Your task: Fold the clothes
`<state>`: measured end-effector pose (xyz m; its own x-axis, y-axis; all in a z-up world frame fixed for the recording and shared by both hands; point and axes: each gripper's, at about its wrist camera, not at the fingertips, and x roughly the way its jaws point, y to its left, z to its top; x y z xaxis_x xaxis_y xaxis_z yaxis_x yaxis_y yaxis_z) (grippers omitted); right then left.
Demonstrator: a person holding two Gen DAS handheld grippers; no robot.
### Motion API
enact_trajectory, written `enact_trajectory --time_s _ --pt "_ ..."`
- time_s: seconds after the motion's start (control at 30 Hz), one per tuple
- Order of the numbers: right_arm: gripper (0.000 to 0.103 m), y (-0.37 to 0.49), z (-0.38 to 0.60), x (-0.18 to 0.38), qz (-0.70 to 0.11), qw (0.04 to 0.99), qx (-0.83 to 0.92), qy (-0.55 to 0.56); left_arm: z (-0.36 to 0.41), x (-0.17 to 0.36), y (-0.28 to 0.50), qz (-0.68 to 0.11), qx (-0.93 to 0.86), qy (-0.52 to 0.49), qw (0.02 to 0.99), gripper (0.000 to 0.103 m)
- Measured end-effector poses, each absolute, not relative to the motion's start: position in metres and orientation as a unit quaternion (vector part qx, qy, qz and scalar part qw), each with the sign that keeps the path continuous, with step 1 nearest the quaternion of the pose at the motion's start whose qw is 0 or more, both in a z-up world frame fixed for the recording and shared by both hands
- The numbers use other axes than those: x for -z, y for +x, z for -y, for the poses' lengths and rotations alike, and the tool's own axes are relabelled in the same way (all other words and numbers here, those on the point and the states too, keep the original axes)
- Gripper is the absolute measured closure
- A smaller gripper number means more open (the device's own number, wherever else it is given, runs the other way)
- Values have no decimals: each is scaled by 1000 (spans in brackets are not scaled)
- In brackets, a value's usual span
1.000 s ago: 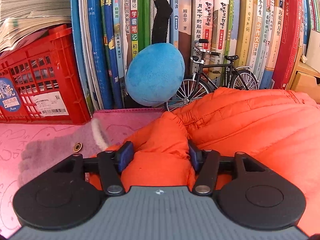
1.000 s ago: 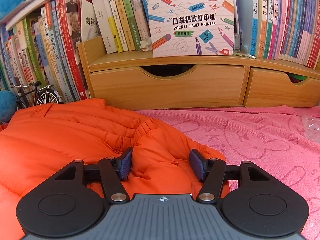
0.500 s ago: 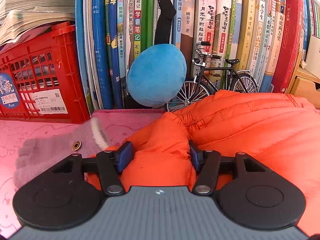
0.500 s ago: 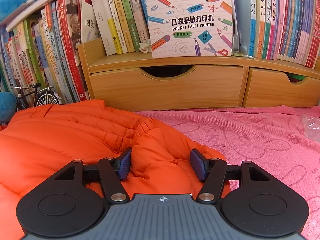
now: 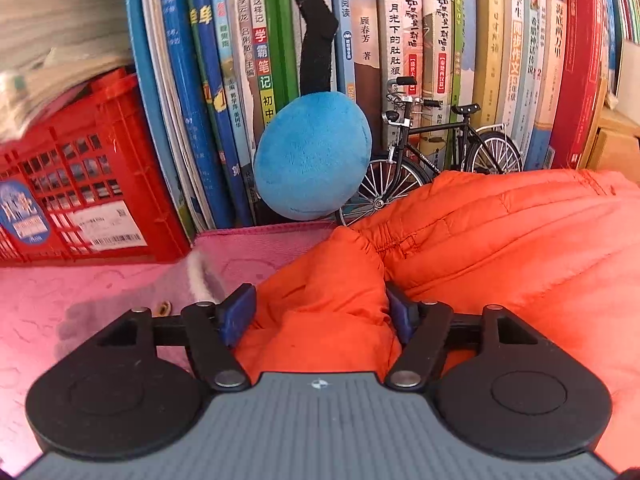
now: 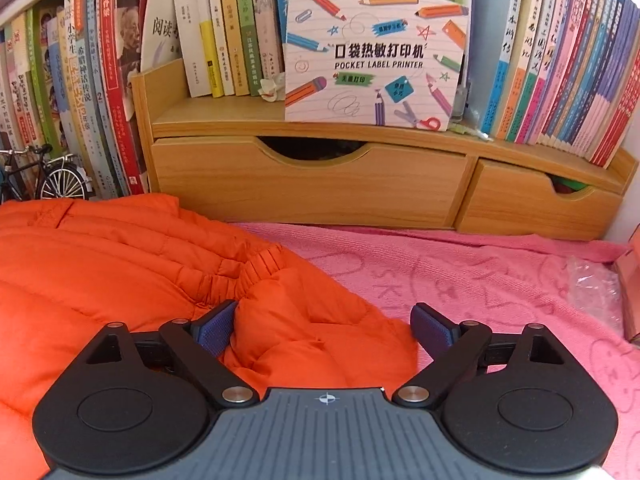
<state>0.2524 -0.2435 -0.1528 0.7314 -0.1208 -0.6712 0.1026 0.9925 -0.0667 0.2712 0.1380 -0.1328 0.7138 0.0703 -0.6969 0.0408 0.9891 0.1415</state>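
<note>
Fabric of the orange puffer jacket (image 5: 500,248) fills the gap of my left gripper (image 5: 320,312): its jaws are opening, yet both blue pads (image 5: 236,312) still seem to touch the bunched fold between them, the right pad half buried in it. My right gripper (image 6: 324,328) is opening too and already stands wide; a puffy fold of the same jacket (image 6: 120,264) lies between its fingers, against the left pad (image 6: 214,328), while the right pad (image 6: 434,330) is clear of the cloth with pink showing beside it.

The jacket lies spread on a pink towel (image 6: 460,272) printed with faint rabbit outlines, its gathered cuff (image 6: 240,268) just ahead of my right gripper. Left of my left gripper a greyish knit glove (image 5: 120,300) with a small metal snap rests on the towel. Beyond it a red plastic crate (image 5: 80,184) stands under stacked papers. A blue plush ball (image 5: 312,156) and a miniature bicycle (image 5: 432,160) sit before a row of upright books (image 5: 440,40), right behind the jacket. Ahead of my right gripper a wooden drawer unit (image 6: 320,184) carries more books and a pocket label printer box (image 6: 376,52); a bit of clear plastic wrap (image 6: 592,284) lies at the towel's right edge.
</note>
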Motion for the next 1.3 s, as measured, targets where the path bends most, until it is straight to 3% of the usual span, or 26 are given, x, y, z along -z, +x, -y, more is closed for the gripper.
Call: enact_trajectory --time_s 0.03,0.1,0.13,0.33,0.57,0.63,0.73,0.83,0.9,0.97,1.1,1.17,1.23,1.3 --pt "11 245 246 141 -355 933 52 -12 -142 119 261 -365 -6 77 928 35" --pt "9 218 259 123 -324 946 23 3 -162 94 229 -324 0 56 944 16" --pt "8 206 268 119 -324 946 18 14 -176 84 213 -315 6 36 948 14" --pt "8 130 305 123 -373 925 -9 77 -246 92 144 -397 22 -107 911 14" --pt "11 90 267 141 -408 906 -89 71 -220 126 117 -433 87 -128 888 14" --pt "23 94 256 142 -409 905 -101 62 -209 132 121 -426 94 -144 888 7" --pt "29 103 243 145 -416 901 -115 40 -199 139 130 -430 107 -164 881 1" --pt "39 105 246 149 -426 895 -124 45 -193 137 128 -424 110 -151 886 12" --pt "50 102 250 148 -430 892 -129 51 -194 136 122 -422 110 -152 887 34" --pt "51 98 253 148 -429 892 -134 49 -200 136 118 -418 106 -159 888 44" --pt "45 98 261 153 -434 888 -134 71 -202 139 117 -414 102 -173 888 41" --pt "53 97 251 154 -439 888 -127 60 -188 138 119 -421 93 -132 892 41" --pt "71 93 240 153 -443 887 -126 47 -183 136 118 -436 97 -125 886 54" --pt "79 85 235 151 -450 882 -133 45 -181 135 115 -449 102 -124 879 65"
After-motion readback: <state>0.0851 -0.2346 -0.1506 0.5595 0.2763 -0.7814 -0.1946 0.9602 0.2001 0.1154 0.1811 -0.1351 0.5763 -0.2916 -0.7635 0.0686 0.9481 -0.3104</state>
